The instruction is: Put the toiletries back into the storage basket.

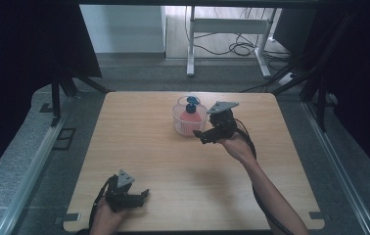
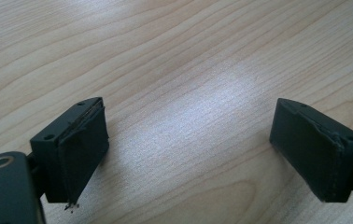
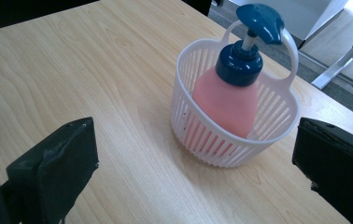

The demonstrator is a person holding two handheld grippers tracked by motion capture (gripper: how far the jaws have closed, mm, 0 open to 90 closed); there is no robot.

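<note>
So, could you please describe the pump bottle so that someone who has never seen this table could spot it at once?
Start at the wooden table and look toward its far edge, just right of the middle, where a white slatted basket with a loop handle stands. The pump bottle stands upright inside it. Its pink body and dark blue pump top set it apart from the black right gripper open beside the basket.

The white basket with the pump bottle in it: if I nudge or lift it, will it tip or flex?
The white basket has thin slatted plastic walls, so it probably flexes under a squeeze. The pink pump bottle rises well above its rim, so a high push may tip it; push low. Lifted by the handle, it would likely swing. The right gripper is open beside it.
</note>
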